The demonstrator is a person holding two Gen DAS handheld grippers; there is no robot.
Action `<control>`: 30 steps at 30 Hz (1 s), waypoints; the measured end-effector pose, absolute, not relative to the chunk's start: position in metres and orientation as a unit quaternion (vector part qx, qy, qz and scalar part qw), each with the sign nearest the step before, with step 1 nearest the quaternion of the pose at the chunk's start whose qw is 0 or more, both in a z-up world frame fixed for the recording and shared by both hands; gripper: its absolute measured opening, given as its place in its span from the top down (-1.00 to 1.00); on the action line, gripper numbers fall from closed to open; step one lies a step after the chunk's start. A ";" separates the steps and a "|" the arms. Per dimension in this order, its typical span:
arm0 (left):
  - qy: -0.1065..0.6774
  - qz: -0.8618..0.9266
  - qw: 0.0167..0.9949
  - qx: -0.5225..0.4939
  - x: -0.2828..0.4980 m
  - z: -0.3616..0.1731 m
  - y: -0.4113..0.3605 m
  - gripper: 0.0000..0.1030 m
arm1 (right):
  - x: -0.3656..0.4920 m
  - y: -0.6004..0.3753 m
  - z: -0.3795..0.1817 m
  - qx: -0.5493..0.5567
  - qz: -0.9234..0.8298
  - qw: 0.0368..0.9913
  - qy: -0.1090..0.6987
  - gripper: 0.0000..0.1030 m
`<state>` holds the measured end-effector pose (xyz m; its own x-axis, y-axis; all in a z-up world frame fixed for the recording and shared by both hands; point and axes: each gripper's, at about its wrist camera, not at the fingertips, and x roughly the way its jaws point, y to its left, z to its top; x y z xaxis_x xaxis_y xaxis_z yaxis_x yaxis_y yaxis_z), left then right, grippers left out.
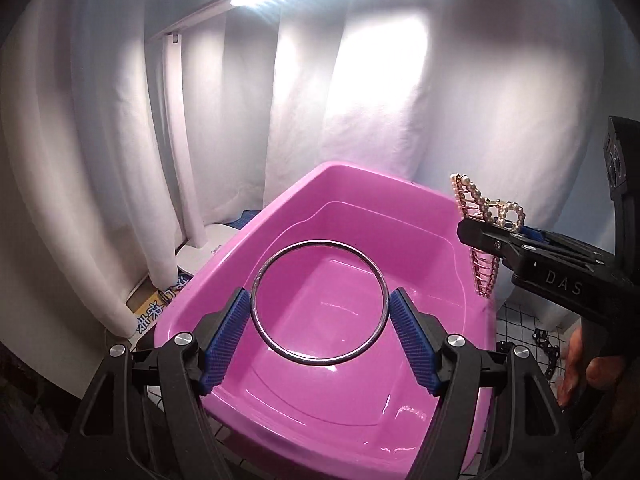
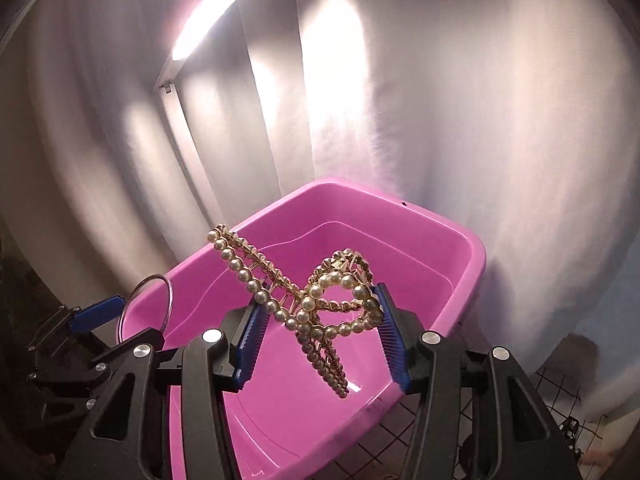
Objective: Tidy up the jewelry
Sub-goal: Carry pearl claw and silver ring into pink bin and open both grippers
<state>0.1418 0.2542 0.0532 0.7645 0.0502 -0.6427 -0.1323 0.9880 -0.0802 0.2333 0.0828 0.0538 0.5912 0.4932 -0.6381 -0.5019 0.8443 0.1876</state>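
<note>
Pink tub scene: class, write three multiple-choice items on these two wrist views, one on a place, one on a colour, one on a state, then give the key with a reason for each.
1. Where is the metal bangle?
A. lying on the tub floor
B. held above the pink tub
C. hanging on the lamp

2. What colour are the gripper pads?
A. blue
B. red
C. white

3. What state is the right gripper in?
A. open and holding nothing
B. out of view
C. shut on the pearl hair clip

Key: 1 B, the left gripper pinches the bangle's sides over the tub; 2 A, the ribbed pads are blue in both views; 3 C, both pads press against the clip.
</note>
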 end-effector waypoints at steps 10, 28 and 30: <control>0.409 0.045 0.910 -0.054 0.187 0.019 0.273 -0.36 | 0.297 0.128 0.000 -0.056 0.257 0.833 0.486 0.02; 0.500 0.025 0.863 -0.066 0.214 -0.011 0.279 -0.40 | 0.317 0.159 -0.031 -0.108 0.227 0.786 0.565 -0.03; 0.502 0.029 0.862 -0.061 0.214 -0.010 0.278 -0.53 | 0.316 0.160 -0.030 -0.108 0.227 0.787 0.563 -0.06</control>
<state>0.2139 0.2778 -0.0103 0.4947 -0.0111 -0.8690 -0.1121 0.9907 -0.0765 0.3164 0.1595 -0.0295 0.2633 0.2354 -0.9356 -0.4793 0.8735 0.0849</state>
